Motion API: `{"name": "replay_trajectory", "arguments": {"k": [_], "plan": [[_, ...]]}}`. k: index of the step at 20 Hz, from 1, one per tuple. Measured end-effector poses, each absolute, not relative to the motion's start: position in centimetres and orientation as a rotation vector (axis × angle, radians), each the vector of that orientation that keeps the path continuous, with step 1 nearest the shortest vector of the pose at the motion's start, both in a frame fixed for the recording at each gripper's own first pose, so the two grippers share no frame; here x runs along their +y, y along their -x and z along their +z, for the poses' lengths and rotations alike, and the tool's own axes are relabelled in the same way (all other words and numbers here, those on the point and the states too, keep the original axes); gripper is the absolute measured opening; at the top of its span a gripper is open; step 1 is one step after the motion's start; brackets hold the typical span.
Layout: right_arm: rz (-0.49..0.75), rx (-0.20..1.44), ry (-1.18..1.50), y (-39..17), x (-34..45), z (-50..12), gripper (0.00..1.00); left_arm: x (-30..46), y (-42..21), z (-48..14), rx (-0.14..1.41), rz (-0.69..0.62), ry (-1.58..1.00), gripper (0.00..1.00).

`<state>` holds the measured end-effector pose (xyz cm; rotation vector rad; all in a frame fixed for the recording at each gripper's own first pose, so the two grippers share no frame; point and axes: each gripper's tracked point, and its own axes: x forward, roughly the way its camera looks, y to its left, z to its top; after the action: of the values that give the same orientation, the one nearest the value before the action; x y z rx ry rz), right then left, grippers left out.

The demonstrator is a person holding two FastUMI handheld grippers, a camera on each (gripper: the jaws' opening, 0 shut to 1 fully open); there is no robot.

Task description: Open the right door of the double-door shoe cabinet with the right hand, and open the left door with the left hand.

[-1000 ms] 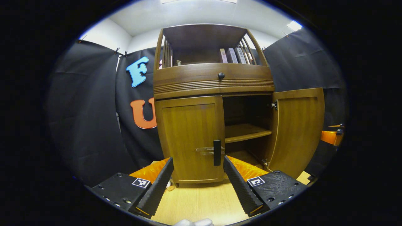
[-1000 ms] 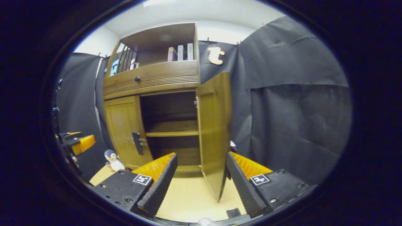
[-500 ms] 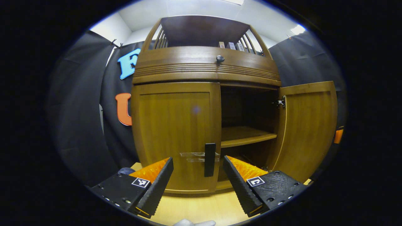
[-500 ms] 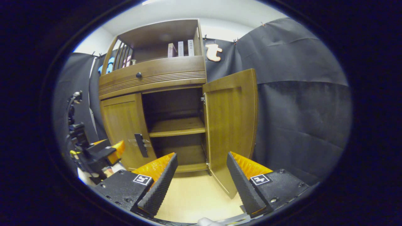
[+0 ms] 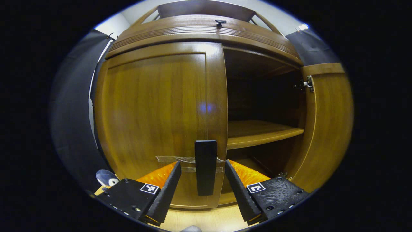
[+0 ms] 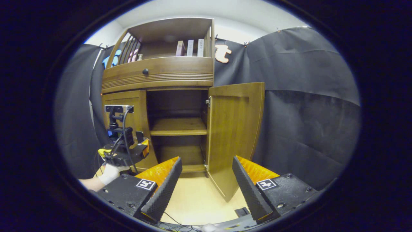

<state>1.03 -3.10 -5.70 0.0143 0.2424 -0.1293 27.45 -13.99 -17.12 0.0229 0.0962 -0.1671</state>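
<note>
Cabinet door handle (image 5: 206,167), a dark vertical bar, stands between the two spread fingers of the left gripper (image 5: 201,186) in the left gripper view; neither finger touches it, so the jaws are open around it. Two strips of clear tape (image 5: 175,159) cross the wood just behind the handle. The left door (image 5: 154,112) carrying the handle is shut, directly ahead of this gripper and very close. To the gripper's right the cabinet interior is exposed, with one shelf (image 5: 260,132) at mid height. Farther right, the right door (image 5: 328,122) stands swung out on its hinge (image 5: 307,84). Low on the gripper's left, a small penguin toy (image 5: 107,179) sits on the floor.

Right gripper view: the right gripper (image 6: 206,185) is open with nothing between its fingers, held back from the cabinet (image 6: 161,96) over pale floor (image 6: 199,199). Ahead and slightly right, the right door (image 6: 235,135) is wide open. Ahead and left, the left gripper (image 6: 128,151), in a gloved hand (image 6: 111,172), is at the closed left door (image 6: 128,106). Above, a drawer knob (image 6: 145,71) and books (image 6: 190,48) on the top shelf.
</note>
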Motion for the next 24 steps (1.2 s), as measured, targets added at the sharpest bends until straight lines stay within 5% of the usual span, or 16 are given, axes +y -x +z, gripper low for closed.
{"name": "replay_trajectory", "arguments": {"k": [1, 2, 4, 5, 6, 7, 10, 11, 13, 14, 24], "plan": [[-0.129, 0.252, -0.009, -0.9, -3.3, -6.0, 1.00, -14.1, -28.0, -17.2, 0.097, -0.155, -0.024, 0.90], [-0.125, 0.262, -0.009, -0.8, -3.4, -6.3, 0.99, -14.3, -28.4, -17.4, 0.099, -0.154, -0.025, 0.66], [-0.117, 0.274, -0.004, -0.6, -3.4, -6.7, 1.00, -14.7, -28.6, -17.8, 0.103, -0.167, -0.021, 0.51], [-0.115, 0.277, -0.002, -0.6, -3.4, -6.7, 0.99, -15.0, -28.3, -17.5, 0.097, -0.177, -0.015, 0.63], [-0.111, 0.277, -0.002, -0.5, -3.4, -6.8, 0.99, -14.9, -28.8, -17.6, 0.095, -0.174, -0.022, 0.40], [-0.107, 0.278, -0.002, -0.5, -3.2, -6.8, 0.99, -14.9, -29.0, -17.8, 0.099, -0.180, -0.029, 0.40], [-0.092, 0.284, -0.003, -0.5, -2.9, -7.3, 1.00, -14.7, -28.6, -17.6, 0.102, -0.197, -0.009, 0.19], [-0.086, 0.286, 0.000, -0.3, -2.7, -7.3, 0.99, -14.6, -28.2, -17.5, 0.110, -0.209, -0.006, 0.18], [-0.080, 0.280, 0.005, -0.1, -2.5, -7.1, 1.00, -14.4, -27.9, -17.8, 0.116, -0.225, -0.007, 0.36], [-0.078, 0.276, 0.004, 0.1, -2.3, -7.0, 1.00, -14.4, -27.6, -17.7, 0.116, -0.238, -0.009, 0.22], [-0.024, 0.273, -0.003, 2.8, -0.9, -6.9, 0.99, -12.3, -21.4, -17.6, 0.117, -0.305, -0.004, 0.22]]}}
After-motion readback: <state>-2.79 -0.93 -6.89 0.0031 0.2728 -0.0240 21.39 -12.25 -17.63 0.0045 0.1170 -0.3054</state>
